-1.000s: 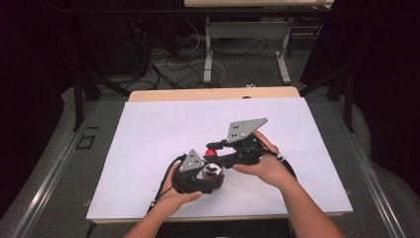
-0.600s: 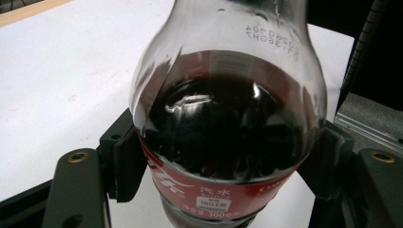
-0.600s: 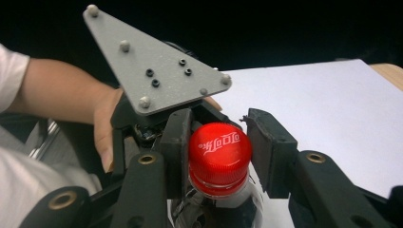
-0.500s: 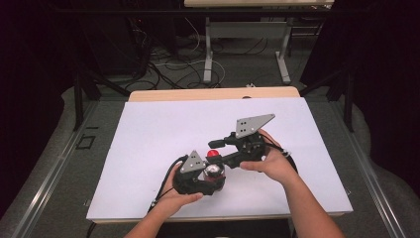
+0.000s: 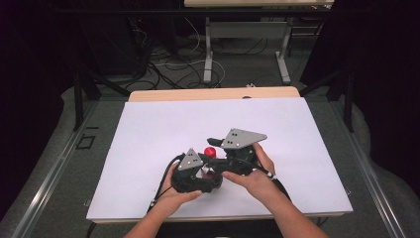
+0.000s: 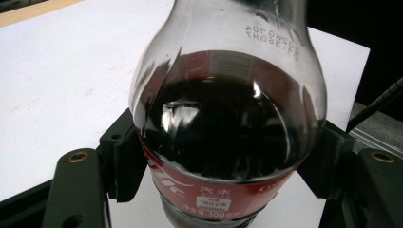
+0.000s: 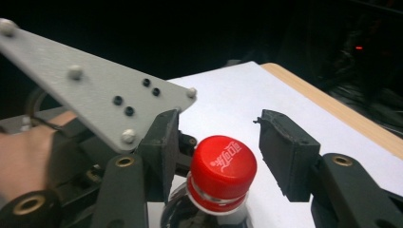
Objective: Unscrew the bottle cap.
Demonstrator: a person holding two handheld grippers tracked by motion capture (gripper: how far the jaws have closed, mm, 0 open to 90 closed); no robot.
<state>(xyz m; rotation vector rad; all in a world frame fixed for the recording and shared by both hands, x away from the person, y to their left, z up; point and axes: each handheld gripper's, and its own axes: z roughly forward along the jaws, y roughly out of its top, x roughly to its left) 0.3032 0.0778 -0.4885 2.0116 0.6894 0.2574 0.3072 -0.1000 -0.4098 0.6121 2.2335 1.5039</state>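
The left gripper [image 5: 198, 174] fingers are clamped on the label band of the cola bottle [image 6: 228, 142], held above the white surface [image 5: 148, 134]. The right gripper [image 7: 216, 156] fingers stand apart, flanking the bottle's red cap [image 7: 222, 164] without touching.

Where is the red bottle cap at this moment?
In the right gripper view the red cap sits on the bottle, between the right gripper's open jaws. The left gripper clamps the bottle's body.
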